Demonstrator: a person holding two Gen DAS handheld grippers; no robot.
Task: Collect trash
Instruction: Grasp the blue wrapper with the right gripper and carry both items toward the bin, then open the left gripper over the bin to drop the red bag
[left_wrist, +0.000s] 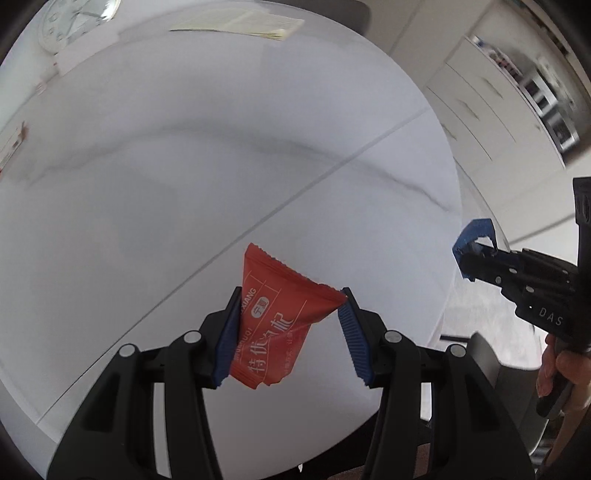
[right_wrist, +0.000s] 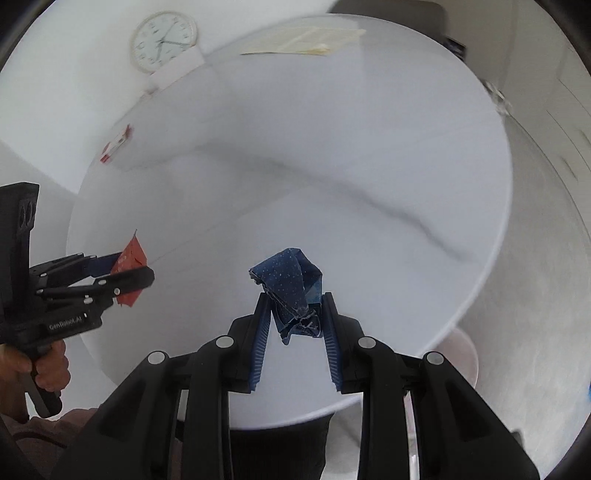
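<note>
I am watching my left hand-held gripper (left_wrist: 291, 295) grasping a red snack wrapper (left_wrist: 275, 321), its blue pads (left_wrist: 229, 332) pressing in on the packet from both sides. The wrapper is hanging above the white round table (left_wrist: 184, 166), with white lettering showing on its face. In the right wrist view the same left hand-held gripper (right_wrist: 136, 269) is sitting at the left edge with the red wrapper (right_wrist: 131, 256) sticking out past its fingers.

Moving right, my right hand-held gripper (right_wrist: 293, 295) is clenching a crumpled blue wrapper (right_wrist: 291, 284) speckled with white dots, pinched between its ribbed blue pads (right_wrist: 260, 332) and held over the near part of the table (right_wrist: 332, 147). From the left wrist view, that right hand-held gripper (left_wrist: 465, 258) is reaching in from the right edge, the blue wrapper (left_wrist: 472, 230) poking out beyond the table's rim.

On the far side a wall clock (right_wrist: 164, 40) is leaning beside some papers (right_wrist: 306, 42).
</note>
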